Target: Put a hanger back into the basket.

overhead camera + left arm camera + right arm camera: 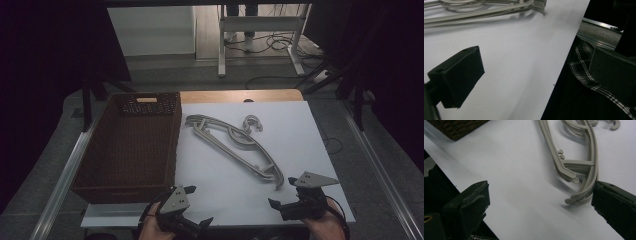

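**Hangers lie untouched between open grippers and basket**

While both grippers hover at the near edge of the white board (300,130), the grey plastic hangers (235,145) lie stacked diagonally at its middle, just right of the brown wicker basket (130,145). The left gripper (195,206) has its jaws spread wide with nothing between them. The right gripper (283,192) is also wide open, one jaw close beside the hangers' near end (579,197); whether it touches is unclear.
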Demonstrator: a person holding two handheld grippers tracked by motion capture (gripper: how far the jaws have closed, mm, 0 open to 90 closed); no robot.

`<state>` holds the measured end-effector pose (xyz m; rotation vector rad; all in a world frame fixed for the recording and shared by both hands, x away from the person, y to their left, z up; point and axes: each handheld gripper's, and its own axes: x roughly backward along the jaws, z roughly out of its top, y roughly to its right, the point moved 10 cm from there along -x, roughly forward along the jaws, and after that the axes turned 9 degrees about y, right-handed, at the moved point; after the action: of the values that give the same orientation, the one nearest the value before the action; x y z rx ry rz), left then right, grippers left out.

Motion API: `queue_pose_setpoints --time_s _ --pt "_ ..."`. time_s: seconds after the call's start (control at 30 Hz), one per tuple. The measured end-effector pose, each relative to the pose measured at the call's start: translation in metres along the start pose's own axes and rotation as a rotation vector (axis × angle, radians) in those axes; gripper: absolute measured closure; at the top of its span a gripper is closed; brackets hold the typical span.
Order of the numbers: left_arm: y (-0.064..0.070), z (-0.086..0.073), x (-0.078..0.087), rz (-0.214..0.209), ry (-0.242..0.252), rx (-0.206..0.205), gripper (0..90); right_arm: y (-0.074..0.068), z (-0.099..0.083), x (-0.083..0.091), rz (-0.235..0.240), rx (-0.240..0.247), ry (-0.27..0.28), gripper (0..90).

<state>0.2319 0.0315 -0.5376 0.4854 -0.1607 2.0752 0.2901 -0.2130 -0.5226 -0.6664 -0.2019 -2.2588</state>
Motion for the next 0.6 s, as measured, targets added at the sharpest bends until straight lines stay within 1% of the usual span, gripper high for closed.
queue_pose_setpoints --time_s 0.07,0.13,0.2,0.27,0.33,0.4,0.43,0.6 --pt "0.0 0.0 0.0 0.006 -0.003 -0.001 0.0 0.001 0.002 -0.002 0.01 -0.02 -0.001 1.7" --pt "0.0 0.0 0.0 0.005 -0.006 -0.002 0.0 0.003 0.001 -0.004 0.013 -0.042 -0.024 1.7" --pt "0.0 -0.001 -0.001 0.005 -0.011 -0.005 0.0 0.006 0.004 -0.006 0.0 -0.036 -0.024 1.7" --pt "0.001 -0.002 -0.001 0.007 -0.018 -0.01 0.0 0.008 0.006 -0.008 -0.007 -0.036 -0.041 0.1" --pt "0.0 -0.003 -0.002 0.012 -0.024 -0.015 0.1 0.012 0.007 -0.011 -0.022 -0.037 -0.072 0.0" --pt "0.0 -0.003 -0.001 0.014 -0.027 -0.015 0.1 0.015 0.01 -0.015 -0.024 -0.03 -0.091 0.0" --pt "0.0 -0.003 -0.001 0.014 -0.027 -0.013 0.1 0.016 0.011 -0.017 -0.013 -0.036 -0.11 0.0" --pt "-0.001 -0.003 0.0 0.019 -0.026 -0.012 0.1 0.023 0.022 -0.031 -0.032 -0.017 -0.156 0.0"
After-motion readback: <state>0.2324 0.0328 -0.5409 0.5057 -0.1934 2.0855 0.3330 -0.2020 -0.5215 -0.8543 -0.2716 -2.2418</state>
